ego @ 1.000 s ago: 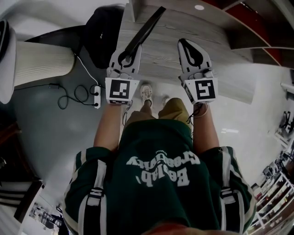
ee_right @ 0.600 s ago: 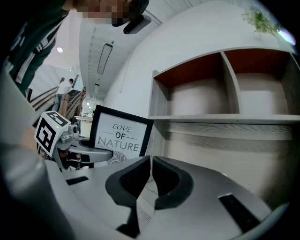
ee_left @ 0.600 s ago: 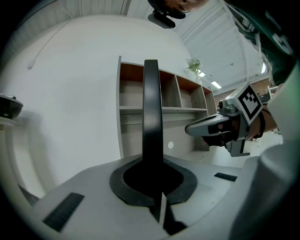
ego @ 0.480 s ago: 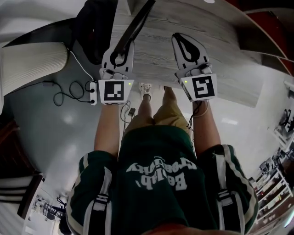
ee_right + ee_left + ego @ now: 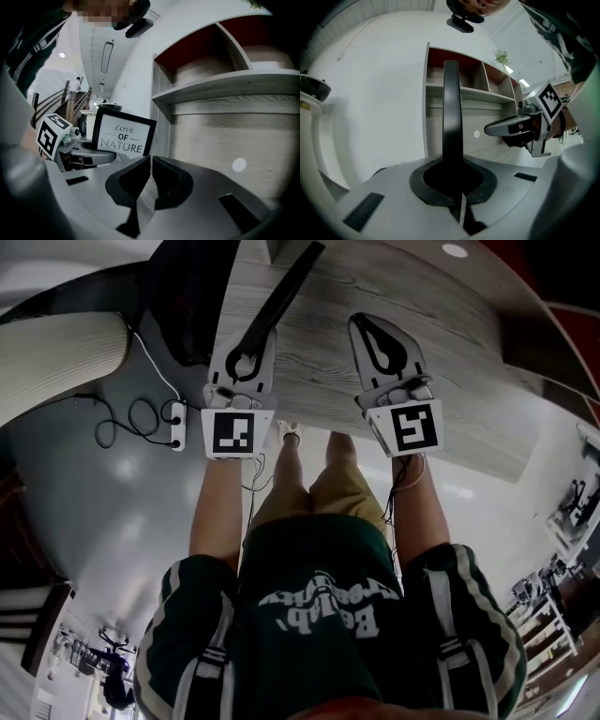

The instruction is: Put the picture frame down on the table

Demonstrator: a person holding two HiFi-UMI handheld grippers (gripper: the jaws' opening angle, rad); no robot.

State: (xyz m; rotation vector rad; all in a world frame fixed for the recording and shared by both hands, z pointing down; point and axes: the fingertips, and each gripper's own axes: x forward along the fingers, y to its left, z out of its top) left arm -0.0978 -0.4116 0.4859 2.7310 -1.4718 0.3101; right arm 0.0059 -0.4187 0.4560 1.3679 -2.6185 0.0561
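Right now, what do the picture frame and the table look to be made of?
Picture frame: smooth, matt black border, likely plastic or painted wood; no grain shows on it. Table: pale grey top with streaky wood grain and a matt look; real wood or a wood-look laminate, I can't tell which.

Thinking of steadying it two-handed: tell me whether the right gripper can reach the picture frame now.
Probably yes: only bare table lies between the right gripper and the picture frame held by the left gripper, but its shut jaws must open first.
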